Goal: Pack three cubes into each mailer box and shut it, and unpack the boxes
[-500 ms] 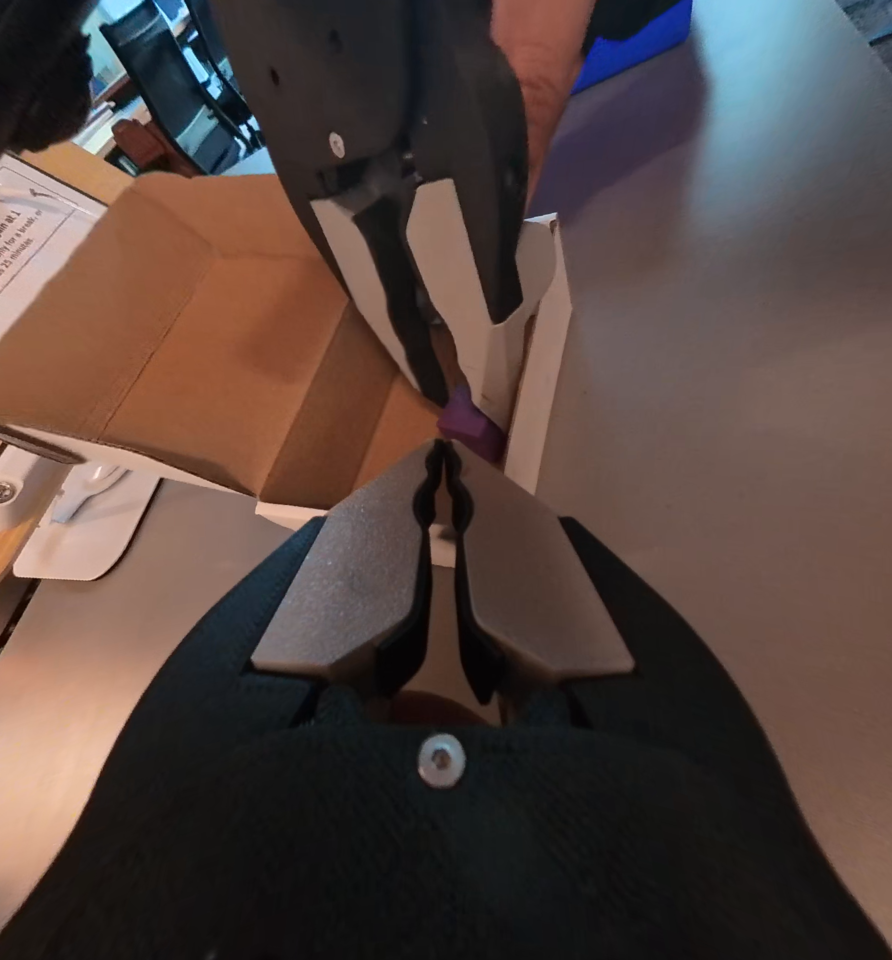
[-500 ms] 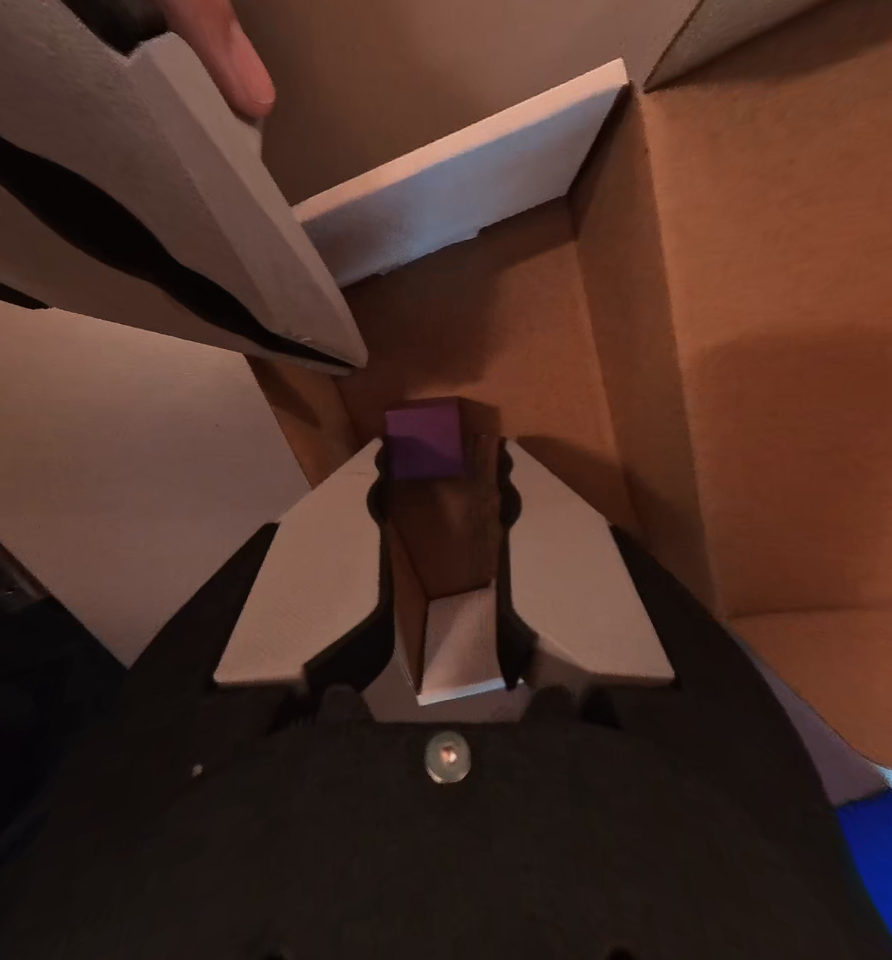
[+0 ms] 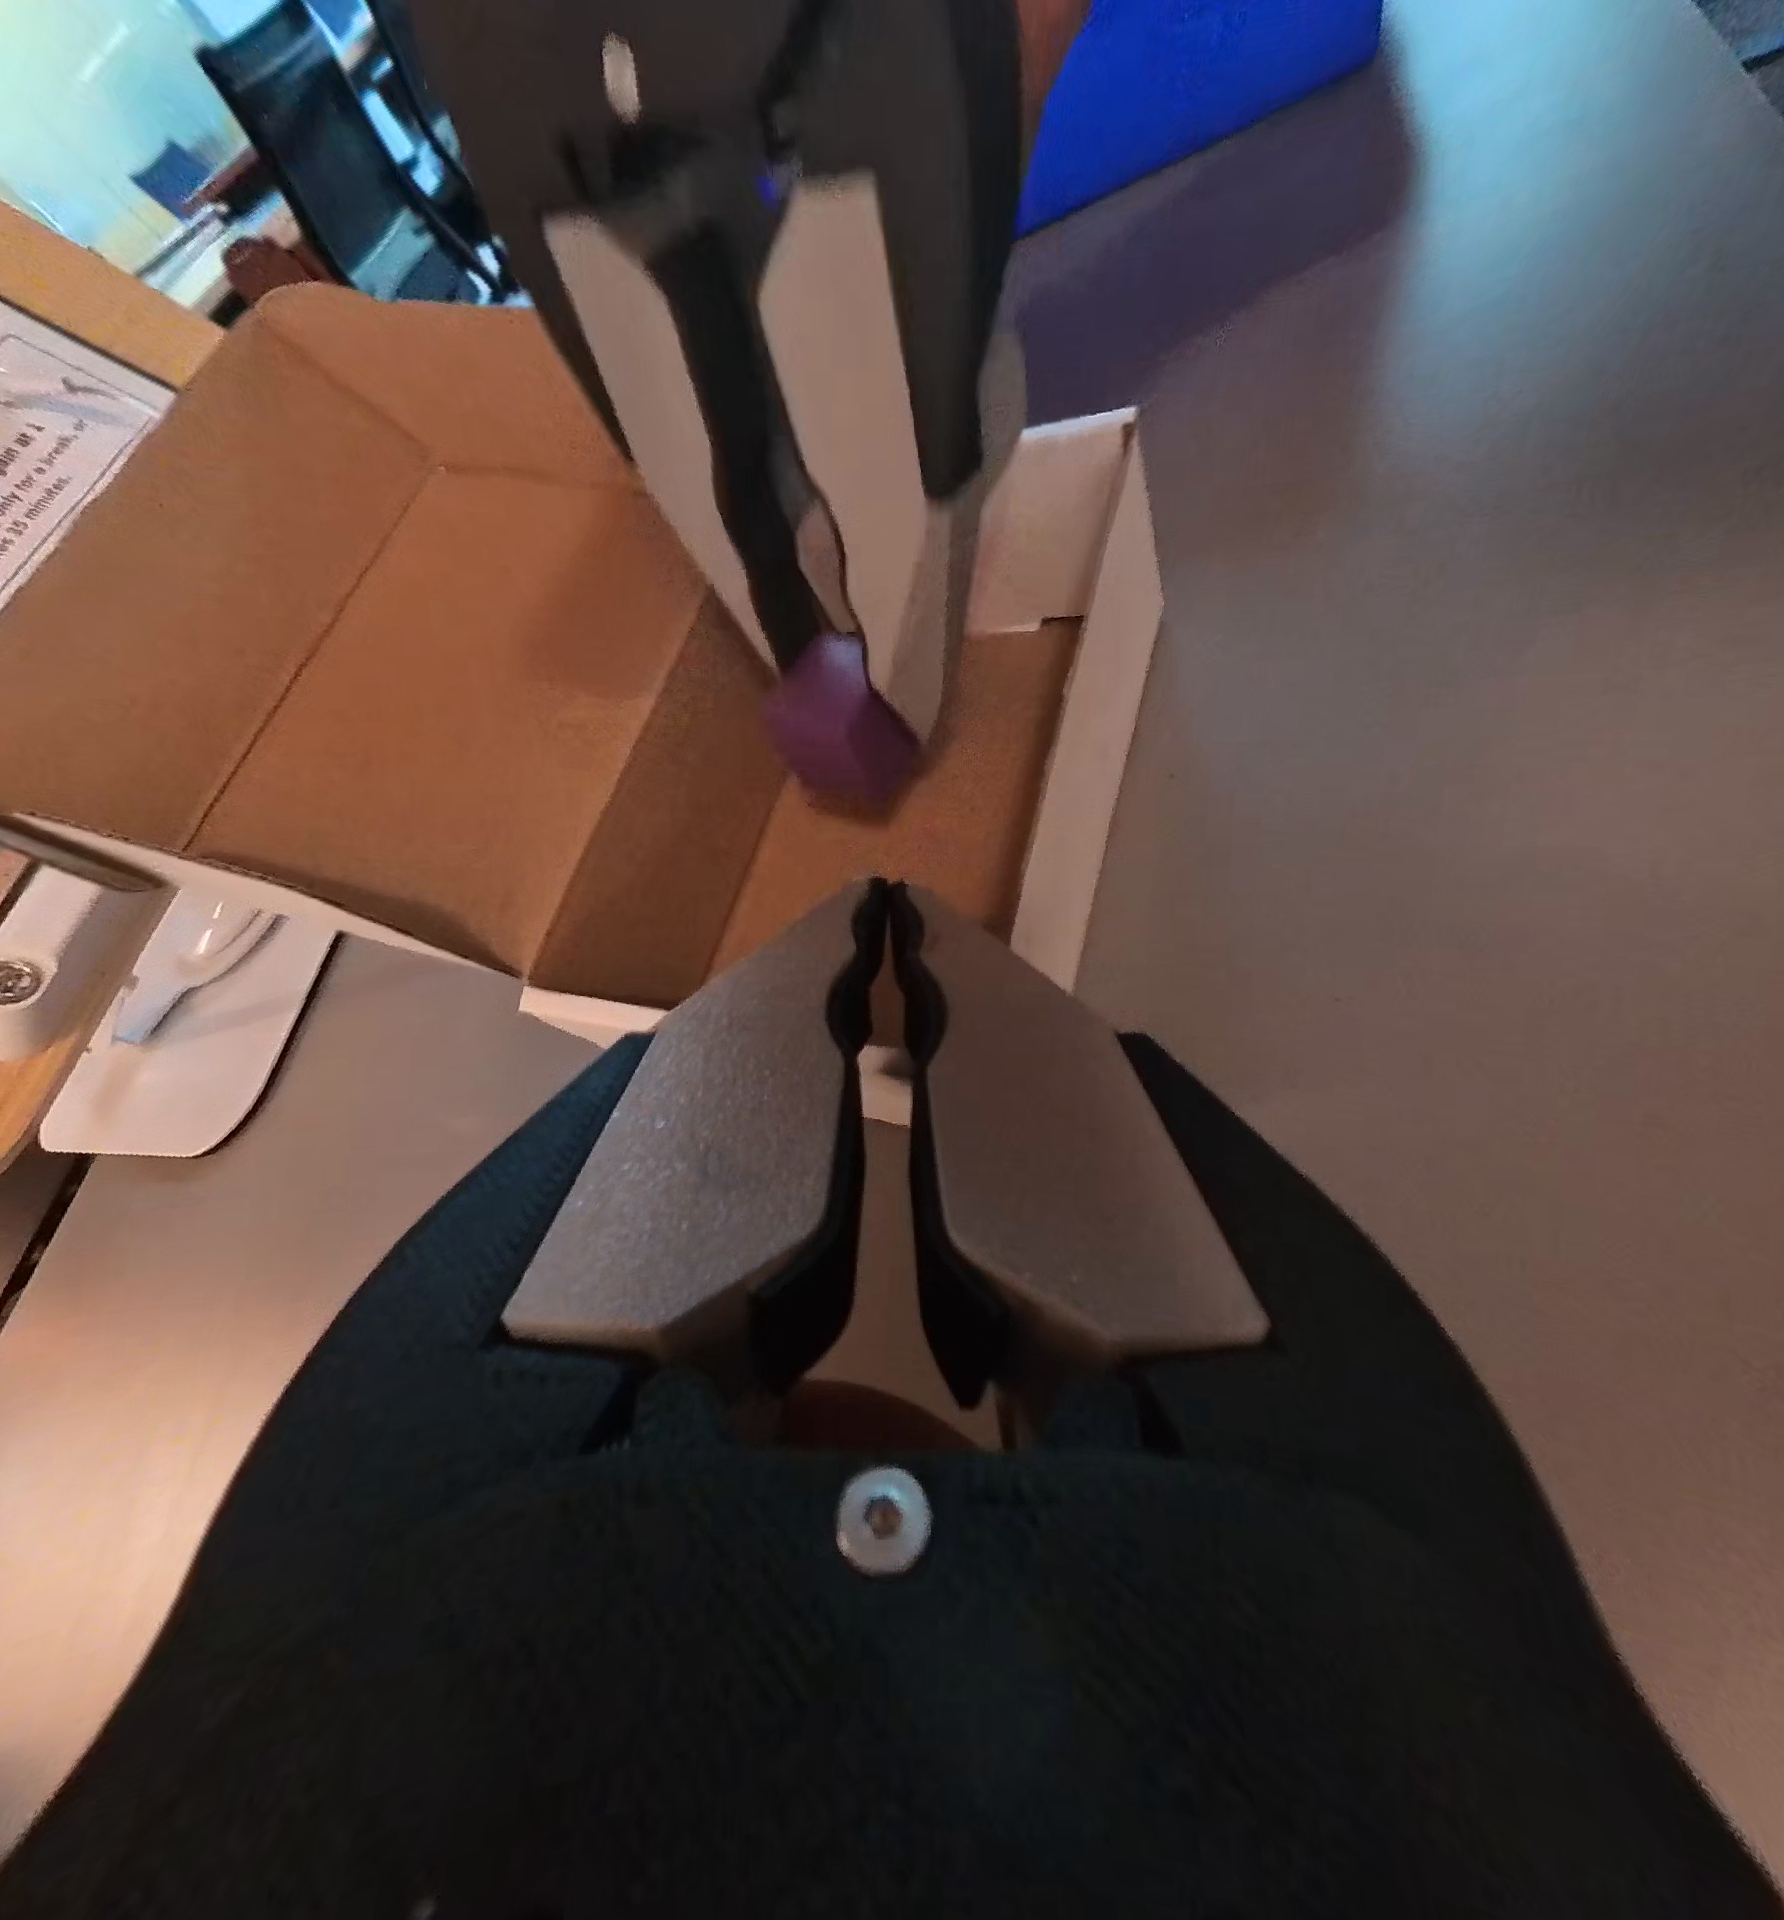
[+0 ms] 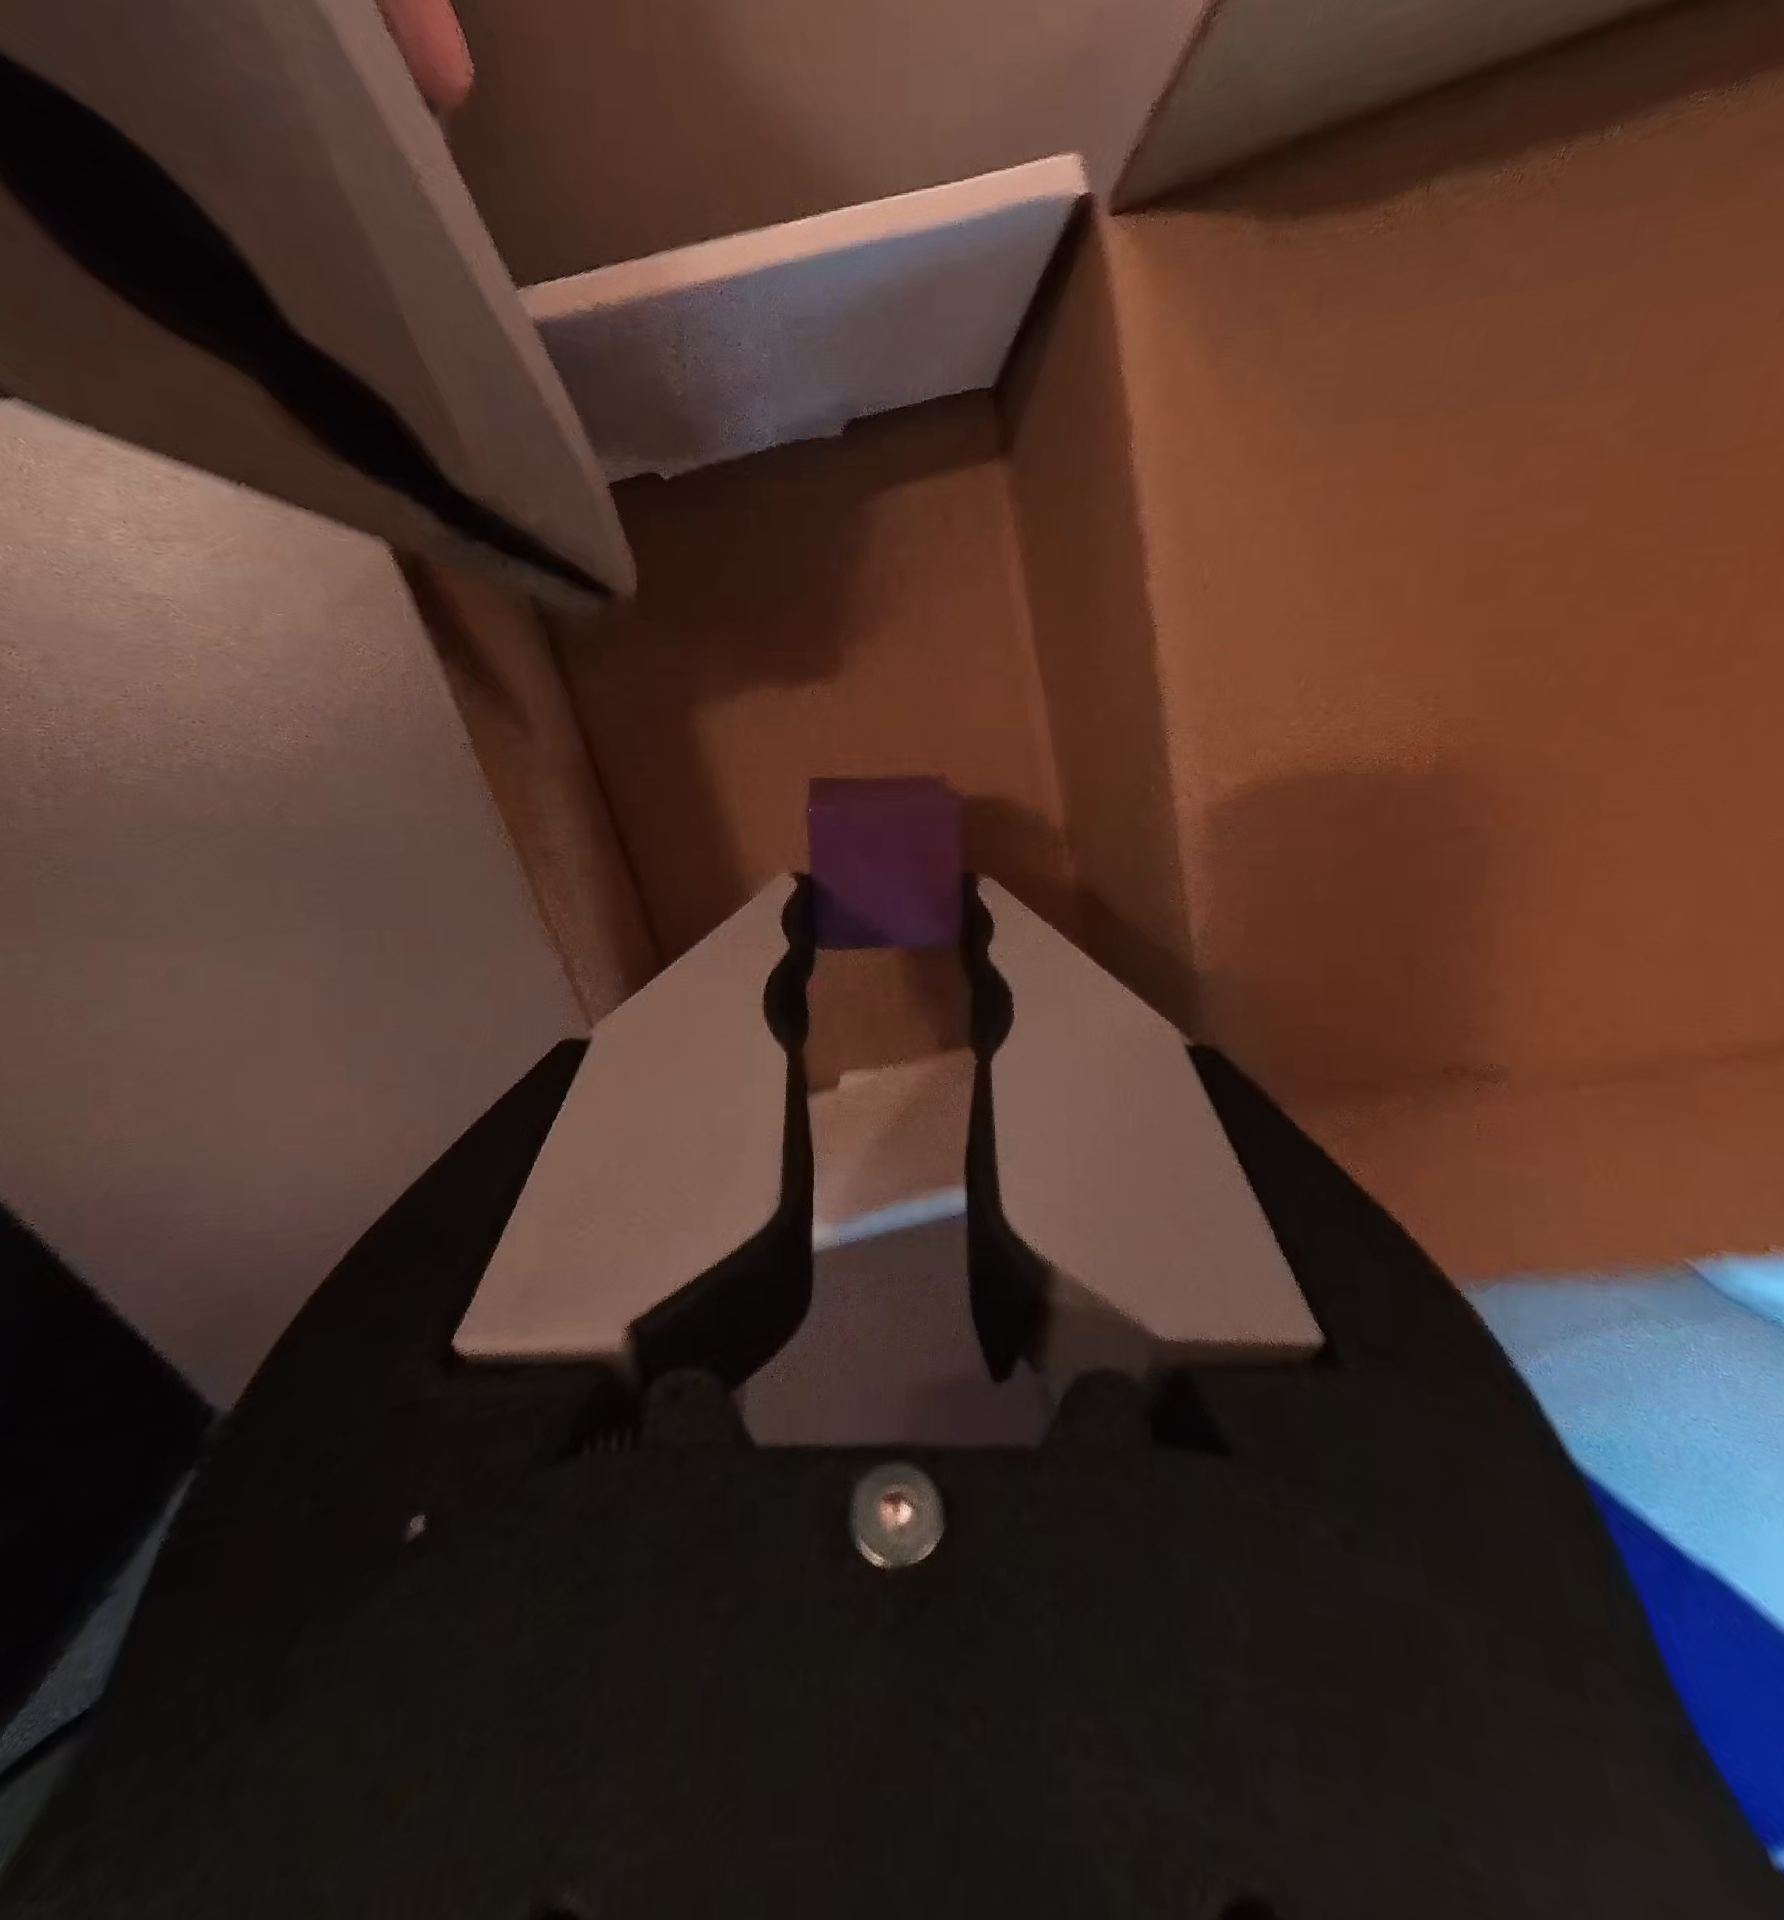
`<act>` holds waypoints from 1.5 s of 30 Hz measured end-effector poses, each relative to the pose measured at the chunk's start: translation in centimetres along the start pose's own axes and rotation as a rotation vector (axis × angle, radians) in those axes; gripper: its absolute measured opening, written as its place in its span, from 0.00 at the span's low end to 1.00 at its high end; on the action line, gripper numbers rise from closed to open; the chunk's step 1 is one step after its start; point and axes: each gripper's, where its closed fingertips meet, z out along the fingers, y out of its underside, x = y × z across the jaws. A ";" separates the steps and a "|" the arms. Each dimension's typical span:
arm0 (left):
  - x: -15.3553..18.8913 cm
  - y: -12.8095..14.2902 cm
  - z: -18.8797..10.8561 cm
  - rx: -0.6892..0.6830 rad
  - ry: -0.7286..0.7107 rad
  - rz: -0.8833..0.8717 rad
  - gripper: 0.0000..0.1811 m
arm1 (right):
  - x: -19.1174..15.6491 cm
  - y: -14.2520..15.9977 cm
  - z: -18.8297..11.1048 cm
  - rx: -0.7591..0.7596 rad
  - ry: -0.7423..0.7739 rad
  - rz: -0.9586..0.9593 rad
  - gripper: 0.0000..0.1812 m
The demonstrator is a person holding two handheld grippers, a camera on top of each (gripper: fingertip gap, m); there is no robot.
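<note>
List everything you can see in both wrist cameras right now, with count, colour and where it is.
Small purple cube: one, purple, between the right gripper's fingertips, above the box floor.
Open cardboard mailer box: one, brown inside, white outside, on the table.
Grey table: one, grey, under the box.
Blue object: one, blue, beyond the box.
Printed sheet: one, white, far left.
White stand: one, white, left of the box.
Right gripper: black and grey, shut on the cube.
Left gripper: black and grey, shut, empty, at the box's near wall.

Left gripper (image 3: 886, 891) fingers pressed together, empty – right gripper (image 4: 885, 883) pointing down, fingers parted slightly.
</note>
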 end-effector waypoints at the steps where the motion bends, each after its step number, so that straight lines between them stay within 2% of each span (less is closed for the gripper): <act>1: 0.0 0.0 0.0 -0.001 -0.002 0.004 0.00 | 0.2 0.4 -1.1 0.027 0.007 0.021 0.14; 3: -0.1 0.0 0.0 -0.004 -0.009 0.014 0.00 | 0.6 2.0 -3.6 0.076 0.030 0.062 0.14; 6: -0.1 0.0 0.1 -0.007 -0.019 0.022 0.00 | 1.2 6.0 -7.6 0.128 0.064 0.149 0.14; 9: -0.1 0.0 0.1 0.000 -0.015 0.010 0.00 | 2.0 11.8 -11.7 0.157 0.092 0.270 0.14; 13: -0.1 -0.1 0.1 0.000 -0.020 0.013 0.00 | 4.4 21.3 -16.2 0.131 0.190 0.495 0.14; 17: -0.1 -0.2 0.2 0.003 -0.021 0.011 0.00 | 6.5 31.5 -16.8 -0.026 0.291 0.724 0.14; 19: -0.1 -0.2 0.2 0.005 -0.019 0.006 0.00 | 6.3 33.8 -15.3 -0.052 0.243 0.788 0.14; 21: 0.0 -0.1 0.2 0.007 -0.017 0.002 0.00 | 6.1 34.9 -13.8 -0.062 0.206 0.810 0.14; 26: 0.0 -0.1 0.1 0.014 -0.012 -0.016 0.00 | 5.2 36.0 -10.5 -0.122 0.135 0.814 0.14; 30: 0.0 -0.1 0.1 0.010 -0.011 -0.016 0.00 | 4.8 36.7 -9.3 -0.161 0.109 0.811 0.14; 34: 0.0 0.0 0.1 -0.004 -0.012 -0.024 0.00 | 5.1 37.0 -9.9 -0.166 0.132 0.833 0.14; 37: 0.3 0.2 -0.2 -0.030 0.038 -0.071 0.00 | 6.1 36.7 -12.0 -0.126 0.236 0.849 0.13; 40: 0.5 0.4 -1.0 -0.029 0.085 -0.106 0.01 | 7.1 33.1 -15.4 0.035 0.343 0.816 0.13; 43: 0.9 -0.4 -2.9 0.032 0.176 -0.170 0.07 | 6.8 25.7 -18.6 0.296 0.367 0.695 0.13; 45: 0.7 -2.2 -4.6 0.143 0.216 -0.216 0.08 | 5.4 19.8 -19.5 0.484 0.292 0.609 0.14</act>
